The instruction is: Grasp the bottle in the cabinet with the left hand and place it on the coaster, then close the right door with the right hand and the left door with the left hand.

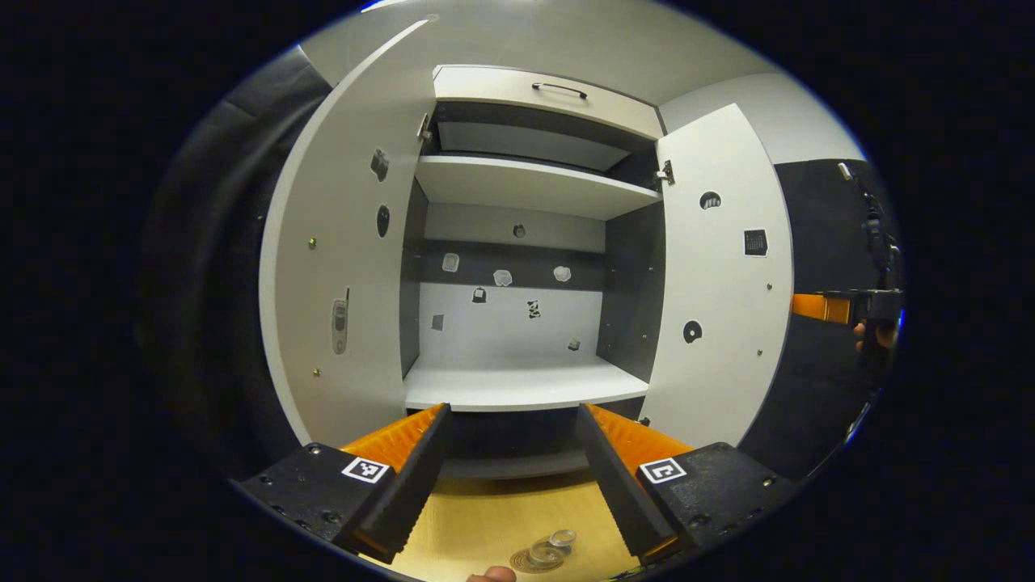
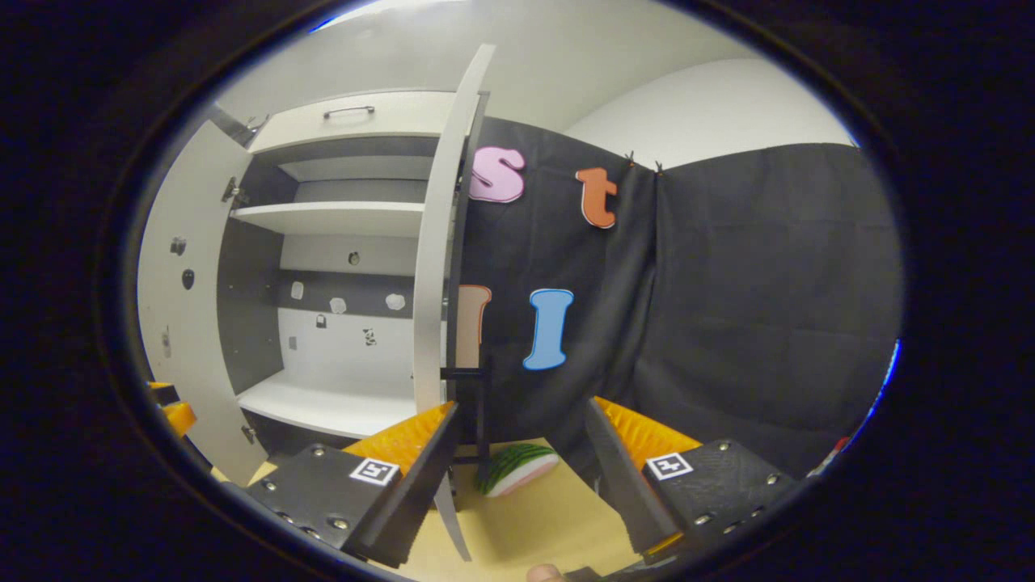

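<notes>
The cabinet [image 1: 517, 186] stands in front of me with both doors swung open. Its lower shelf [image 1: 517, 386] is bare. A clear bottle [image 1: 551, 546] stands on a round coaster [image 1: 524, 561] on the wooden table, just below and between my left gripper's fingers. The left gripper [image 1: 512, 411] is open and holds nothing. In the right gripper view the right door [image 2: 437, 267] is seen nearly edge-on, just left of my open right gripper [image 2: 521, 406]. The left door [image 2: 174, 307] is at that view's left. The right gripper [image 1: 841, 307] also appears beyond the right door [image 1: 720, 275].
A watermelon-slice toy [image 2: 517, 470] lies on the table [image 2: 534, 517] near the right door's lower corner, beside a thin black stand [image 2: 479, 412]. Black cloth walls close in the right side. Small stickers dot the cabinet's back panel [image 1: 509, 323] and doors.
</notes>
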Demonstrator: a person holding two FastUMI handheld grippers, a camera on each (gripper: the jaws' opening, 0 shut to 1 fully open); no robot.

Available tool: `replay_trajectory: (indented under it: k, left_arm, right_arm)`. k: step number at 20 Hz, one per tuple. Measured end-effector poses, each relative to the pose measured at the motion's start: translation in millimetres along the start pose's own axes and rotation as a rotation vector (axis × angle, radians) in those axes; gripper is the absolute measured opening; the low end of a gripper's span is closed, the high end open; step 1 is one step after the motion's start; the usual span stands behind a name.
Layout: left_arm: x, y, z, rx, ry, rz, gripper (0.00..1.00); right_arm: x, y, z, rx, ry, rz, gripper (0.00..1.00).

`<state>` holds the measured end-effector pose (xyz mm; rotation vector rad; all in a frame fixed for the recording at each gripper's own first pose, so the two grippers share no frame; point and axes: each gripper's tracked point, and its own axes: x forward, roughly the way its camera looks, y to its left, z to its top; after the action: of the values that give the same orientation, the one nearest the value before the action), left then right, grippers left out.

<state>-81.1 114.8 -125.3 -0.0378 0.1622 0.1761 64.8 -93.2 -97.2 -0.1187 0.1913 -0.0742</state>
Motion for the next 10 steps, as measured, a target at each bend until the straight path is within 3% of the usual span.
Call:
replay_trajectory:
  k: [7,10]
  left_arm:
    - [-6.4,0.8,9.5,-0.048,-0.021,0.004,0.97]
    - [-8.7,3.6,12.4,-0.043,-0.028,0.012,0.96]
  right_arm:
    - [-3.5,25.3,-0.8,0.031,0.01,0.106,0.95]
    - [-3.2,57.3,0.1,0.041,0.007,0.203,0.95]
